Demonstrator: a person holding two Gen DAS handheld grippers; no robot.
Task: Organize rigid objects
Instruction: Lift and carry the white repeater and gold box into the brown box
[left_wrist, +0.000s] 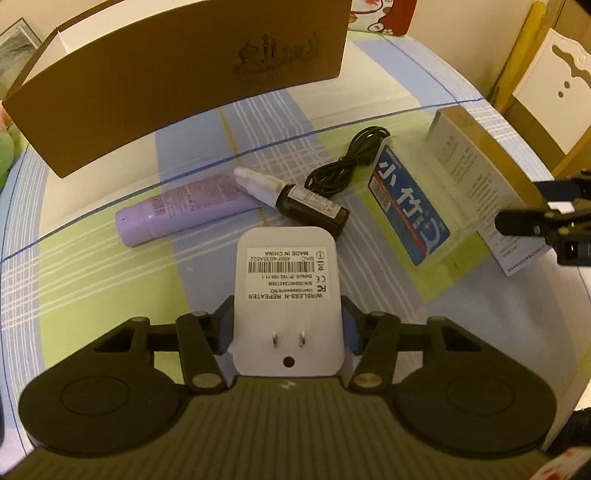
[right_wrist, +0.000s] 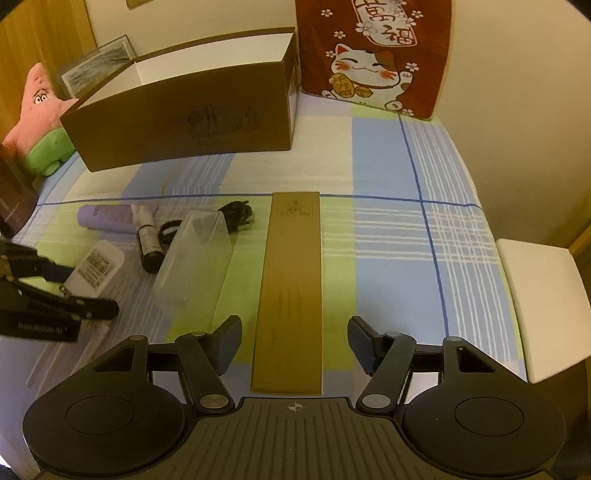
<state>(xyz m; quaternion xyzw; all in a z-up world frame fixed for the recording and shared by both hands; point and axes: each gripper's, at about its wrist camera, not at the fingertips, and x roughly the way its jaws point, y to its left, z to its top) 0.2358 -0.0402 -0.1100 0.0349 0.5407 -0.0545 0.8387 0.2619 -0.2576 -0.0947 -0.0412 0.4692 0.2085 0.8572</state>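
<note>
Now the left gripper (left_wrist: 288, 328) pinches the white repeater (left_wrist: 286, 291) near the desk's front edge, best carried level into the brown box (left_wrist: 177, 85) at the back, while the right gripper (right_wrist: 293, 347) straddles the long tan box (right_wrist: 291, 291), jaws spread.

The right gripper (right_wrist: 293, 345) hangs with its jaws spread wide on either side of a long tan box (right_wrist: 290, 295) lying on the checked cloth (right_wrist: 388, 236). Off to the left, the left gripper (right_wrist: 83, 290) pinches a white repeater (right_wrist: 98, 267), just beside a clear plastic case (right_wrist: 194, 258). An open cardboard box (right_wrist: 181, 118) stands at the back
</note>
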